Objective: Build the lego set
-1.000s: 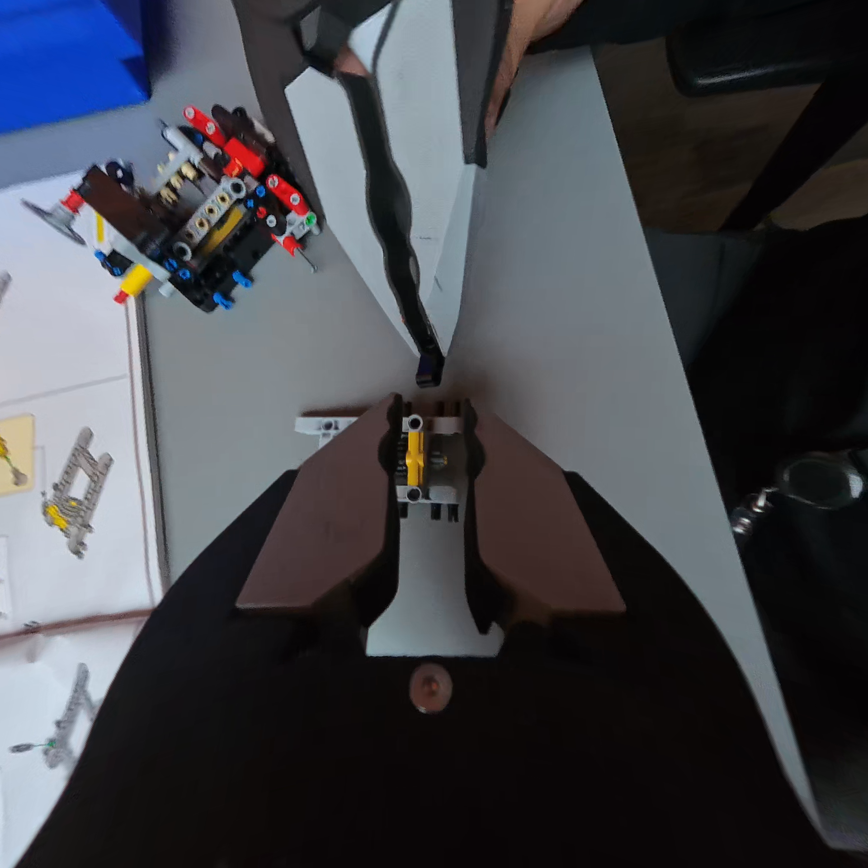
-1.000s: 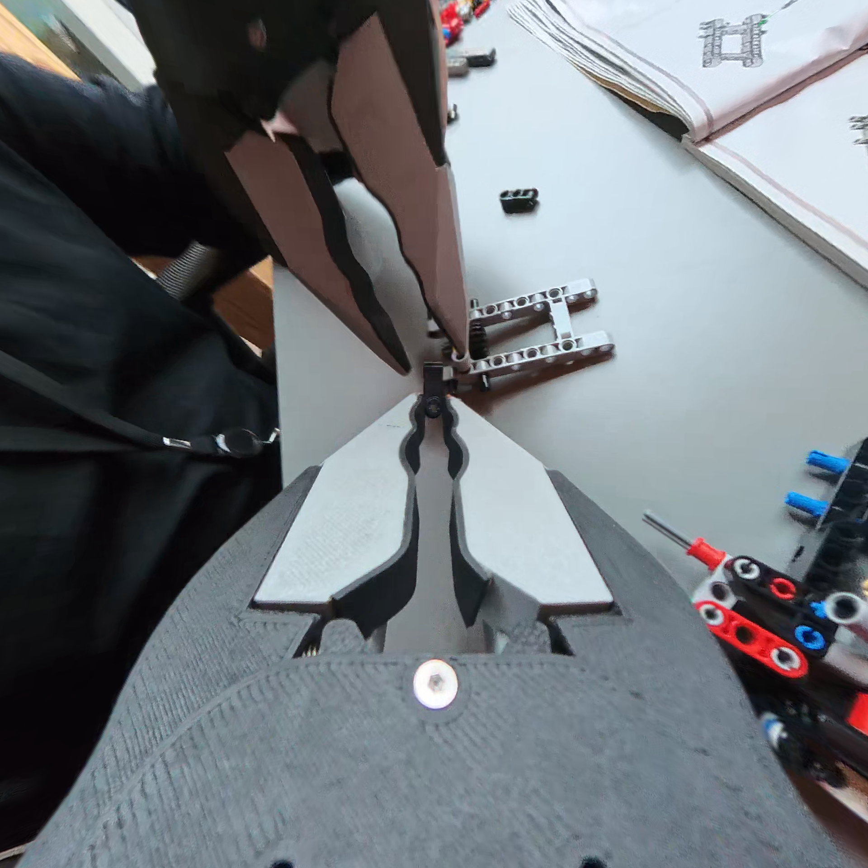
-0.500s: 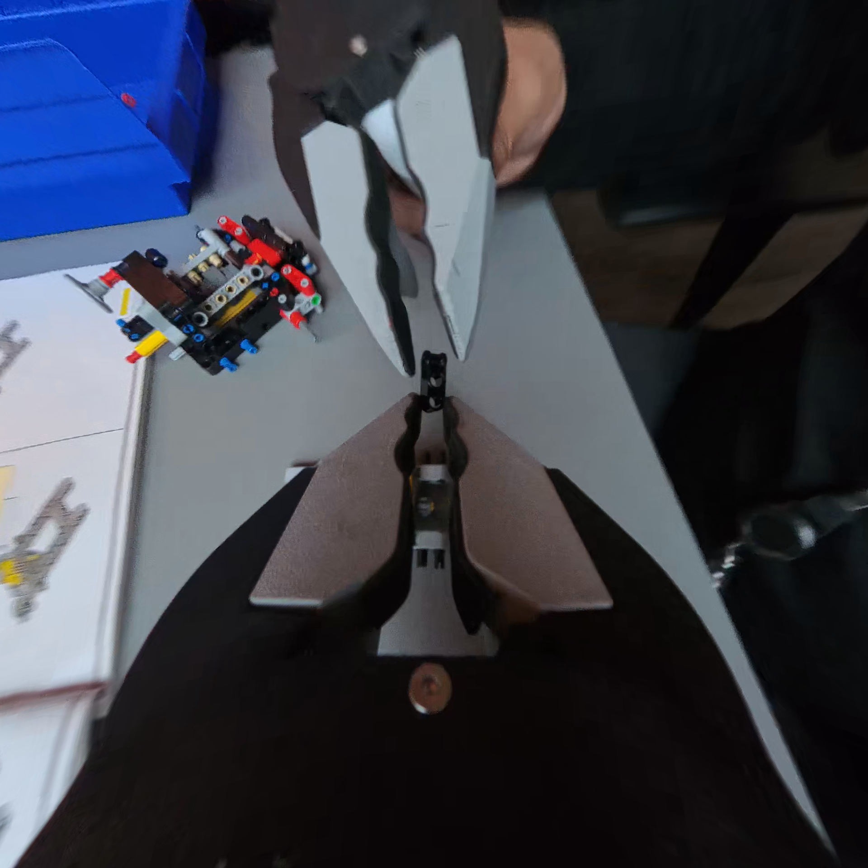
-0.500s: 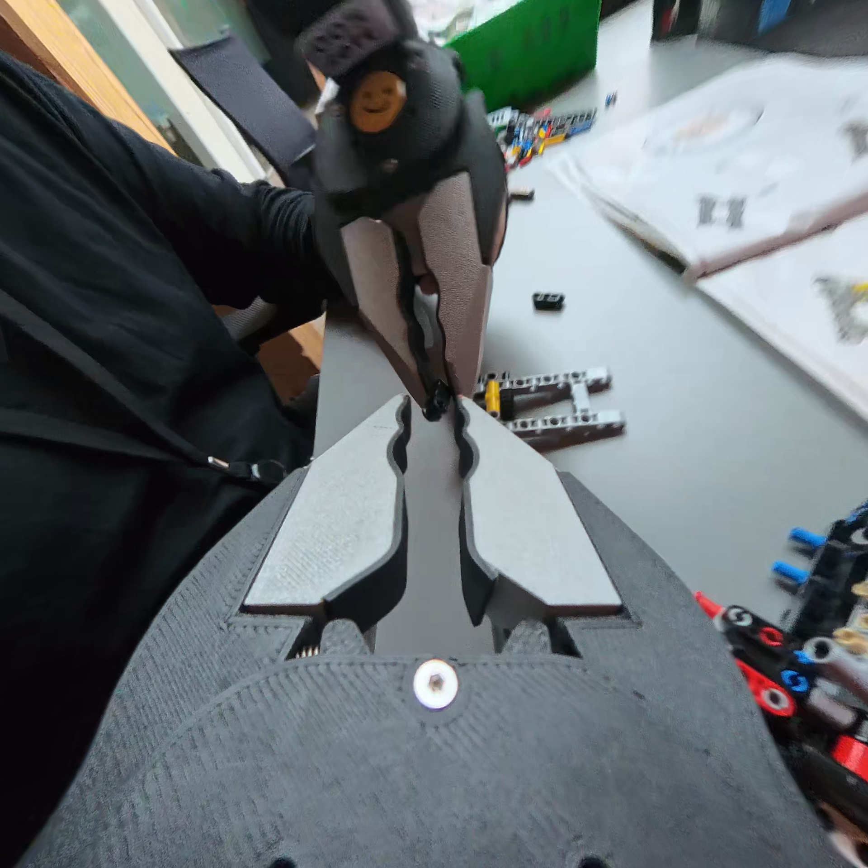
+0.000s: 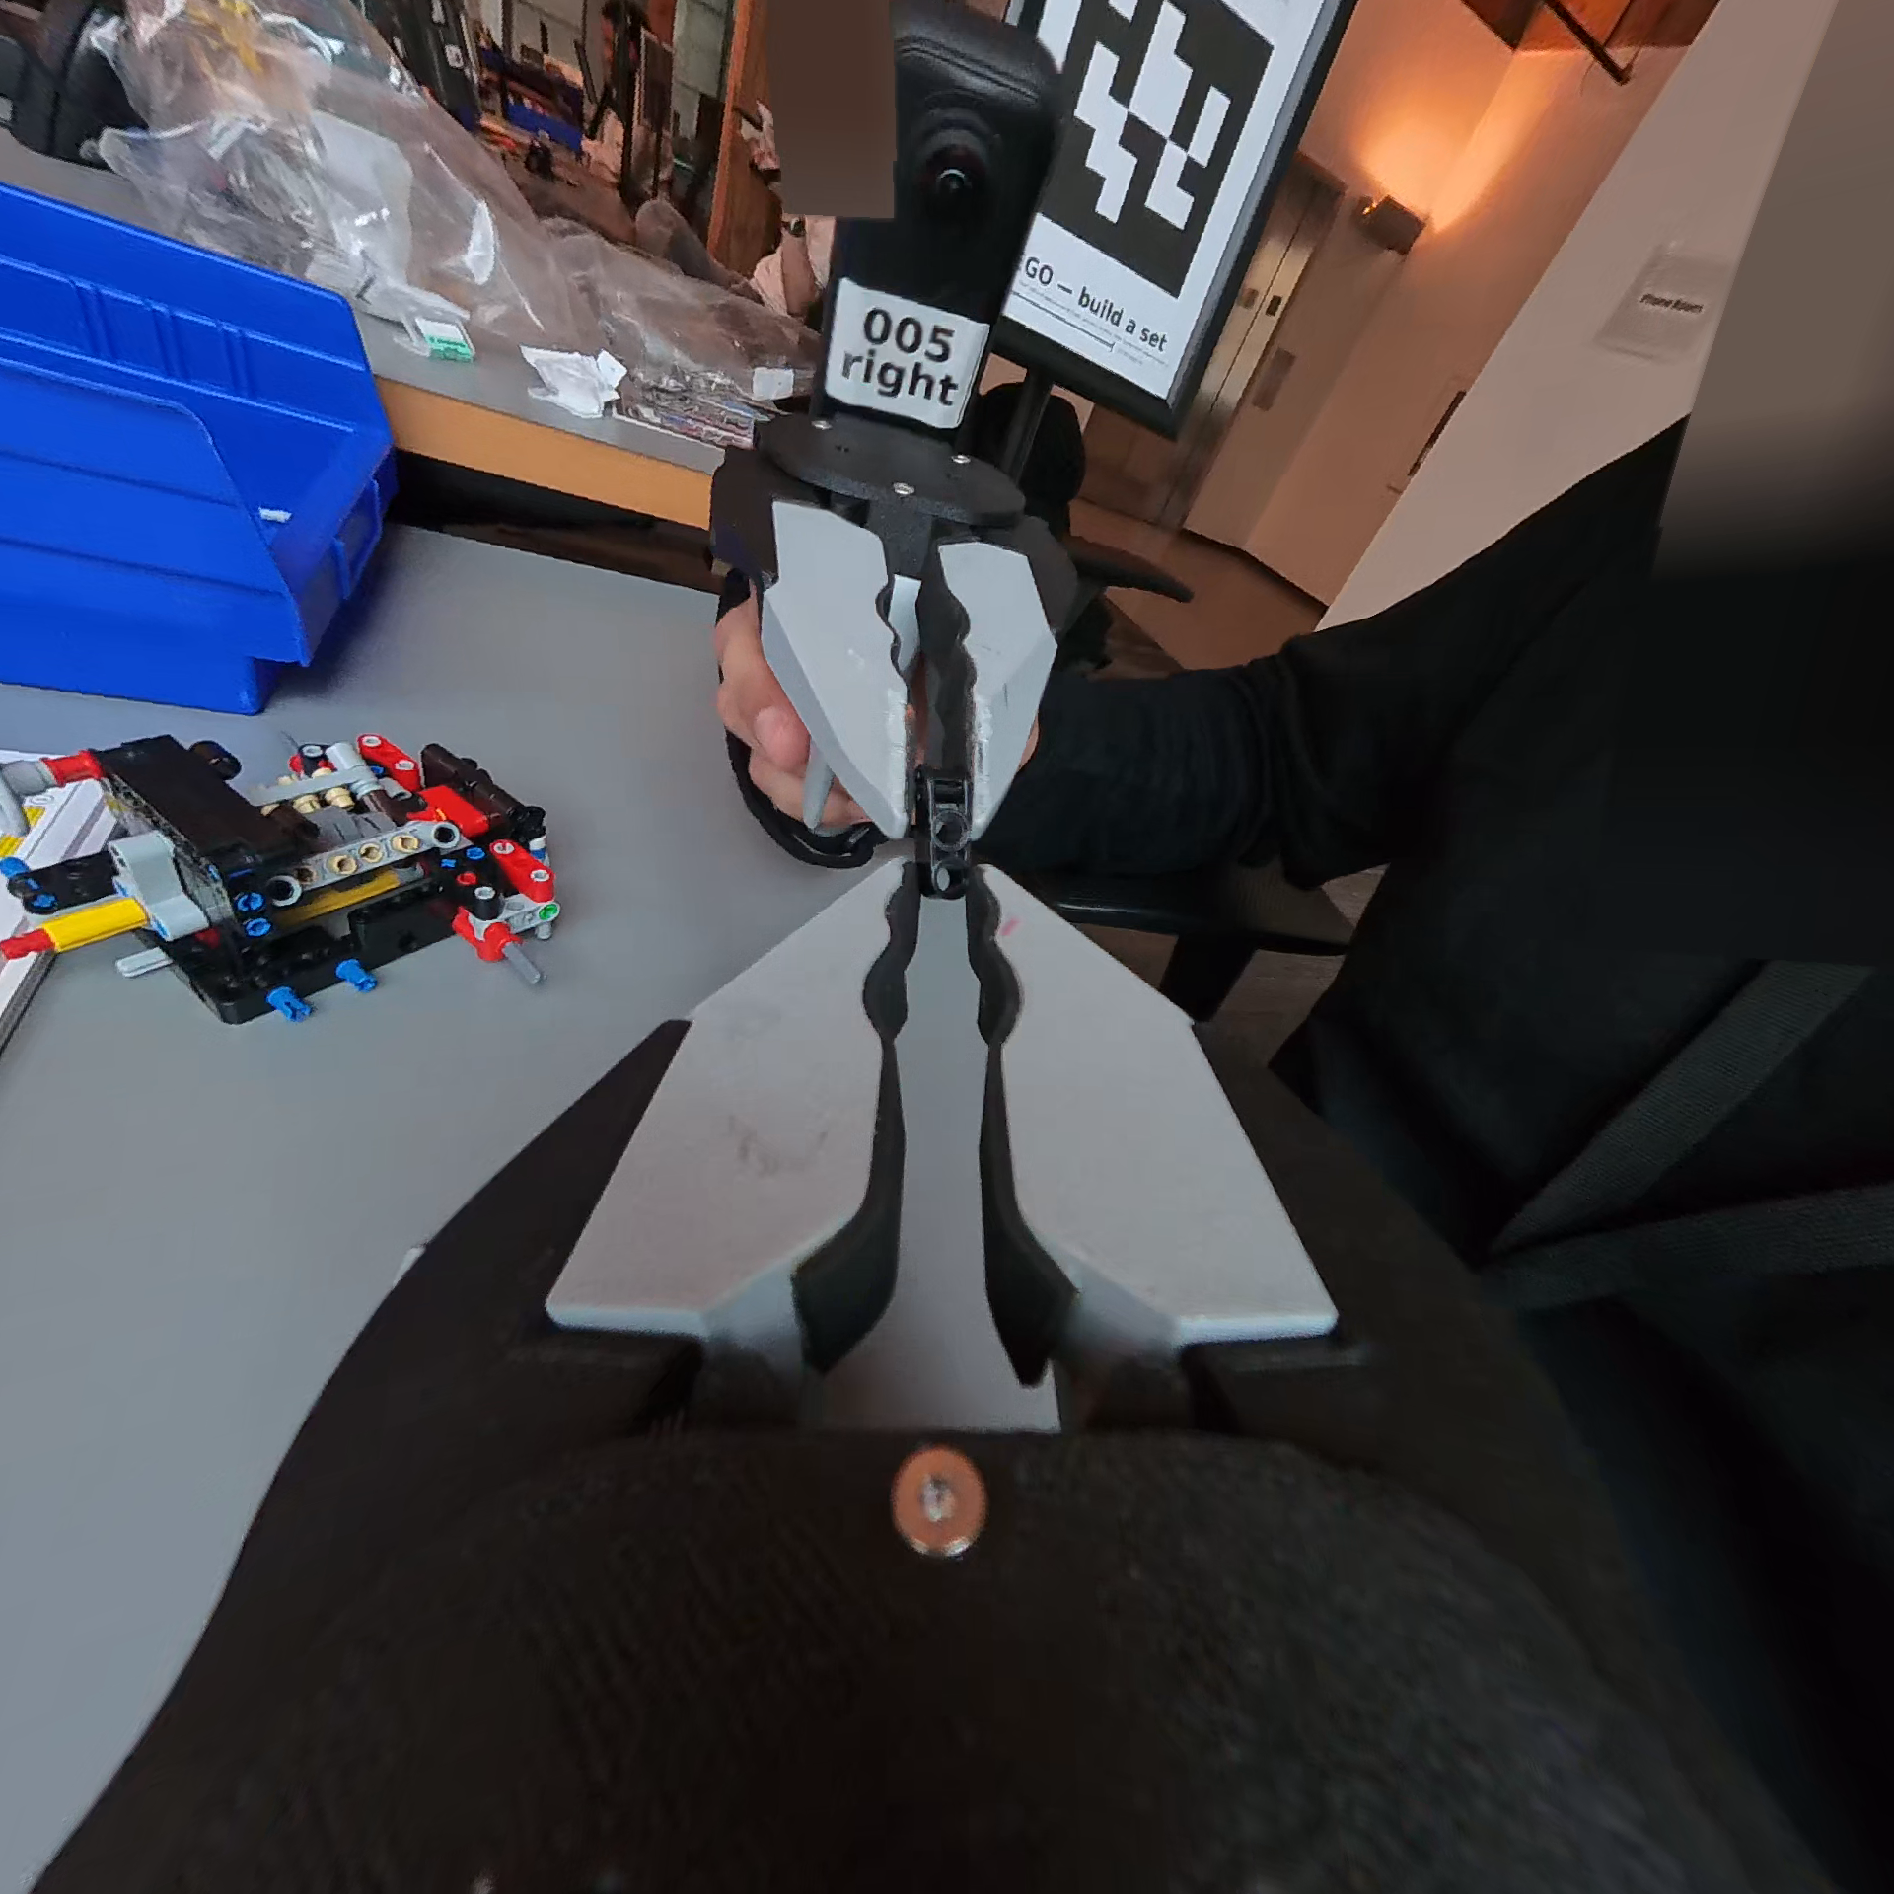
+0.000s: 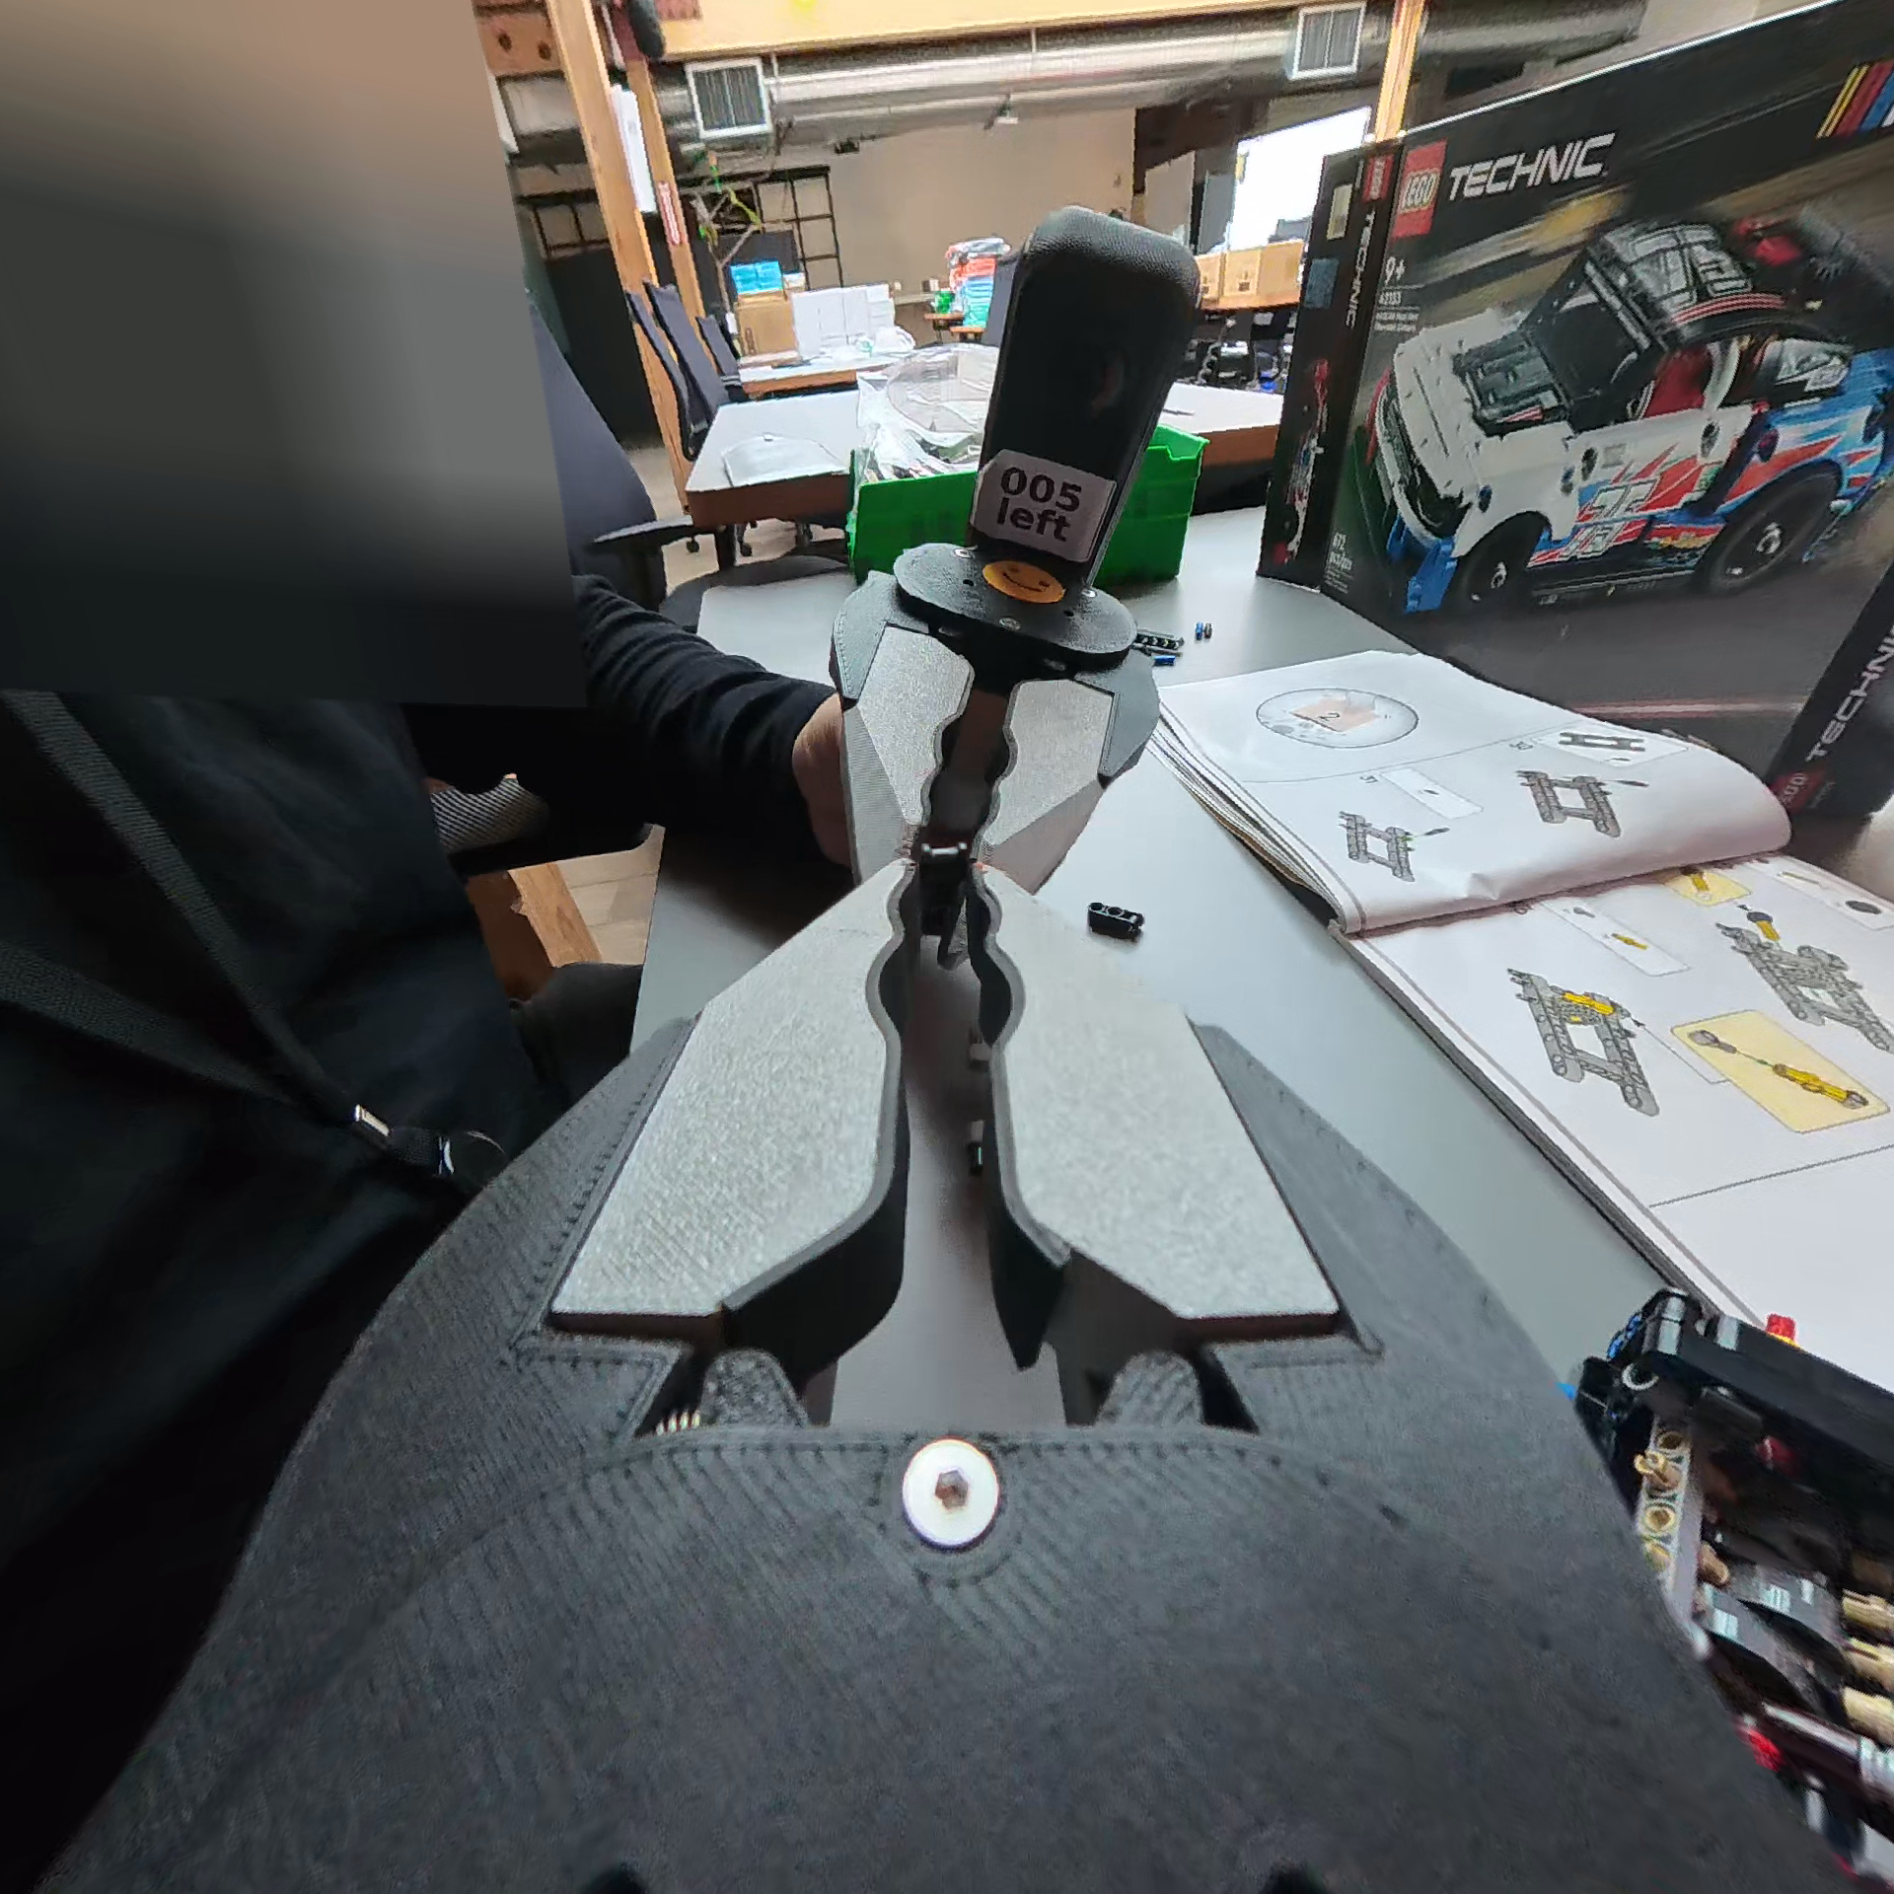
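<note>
A small black lego connector [image 5: 948, 835] is held in the air between the two grippers, which face each other tip to tip. My left gripper [image 5: 938, 892] is shut on its lower end. My right gripper [image 6: 938, 892] is shut on the other end of the same connector [image 6: 938, 907]. In the left wrist view the right gripper [image 5: 938, 820] points down at me, held by a hand. The partly built model [image 5: 307, 871] lies on the grey table [image 5: 410, 1127] to the left; it also shows at the right edge of the right wrist view [image 6: 1763, 1537].
An open instruction booklet [image 6: 1537, 820] and the set's box [image 6: 1640, 389] are on the right. A loose black piece [image 6: 1115, 919] lies by the booklet. A blue bin [image 5: 154, 461] and plastic bags [image 5: 359, 174] are at the back left, a green bin [image 6: 1158, 502] farther off. The tips of both grippers are at nearly the same place.
One second ago the right gripper carried the connector; it passed to the left gripper and the right opened. Both grippers rose off the table, and the right has closed on the connector again.
</note>
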A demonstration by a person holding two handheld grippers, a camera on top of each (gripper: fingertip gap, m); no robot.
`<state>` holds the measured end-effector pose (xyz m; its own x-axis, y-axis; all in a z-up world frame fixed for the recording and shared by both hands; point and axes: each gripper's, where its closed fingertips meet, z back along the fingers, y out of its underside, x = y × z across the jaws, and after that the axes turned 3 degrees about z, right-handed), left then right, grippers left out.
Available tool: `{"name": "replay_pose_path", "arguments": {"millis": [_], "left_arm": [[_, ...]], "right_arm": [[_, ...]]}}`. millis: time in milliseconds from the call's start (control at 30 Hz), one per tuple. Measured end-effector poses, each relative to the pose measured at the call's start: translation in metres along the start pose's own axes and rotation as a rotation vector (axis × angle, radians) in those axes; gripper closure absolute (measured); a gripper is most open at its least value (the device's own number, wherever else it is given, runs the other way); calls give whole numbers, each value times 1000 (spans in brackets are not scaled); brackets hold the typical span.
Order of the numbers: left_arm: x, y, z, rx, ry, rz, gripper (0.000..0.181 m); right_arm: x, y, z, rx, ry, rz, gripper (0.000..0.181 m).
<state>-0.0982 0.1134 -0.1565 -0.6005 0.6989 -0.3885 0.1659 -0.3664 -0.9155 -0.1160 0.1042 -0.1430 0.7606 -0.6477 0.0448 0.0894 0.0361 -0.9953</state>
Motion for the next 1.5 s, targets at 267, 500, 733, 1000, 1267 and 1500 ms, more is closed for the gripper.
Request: {"name": "replay_pose_path", "arguments": {"millis": [267,500,733,1000,1267,1500], "left_arm": [[1,2,1,15,0,11,175],[14,17,5,157,-68,76,161],[54,79,34,622,-357,-96,151],[62,100,33,725,-387,-71,158],[53,84,33,501,-180,145,158],[51,76,34,407,-112,194,158]], "right_arm": [[0,4,-4,7,-24,-39,176],[-12,24,-4,129,38,-77,177],[-28,97,-8,454,82,-247,177],[-29,109,-13,507,59,-351,177],[-32,87,-18,382,-25,-351,177],[-37,78,-15,355,-73,-332,177]]}}
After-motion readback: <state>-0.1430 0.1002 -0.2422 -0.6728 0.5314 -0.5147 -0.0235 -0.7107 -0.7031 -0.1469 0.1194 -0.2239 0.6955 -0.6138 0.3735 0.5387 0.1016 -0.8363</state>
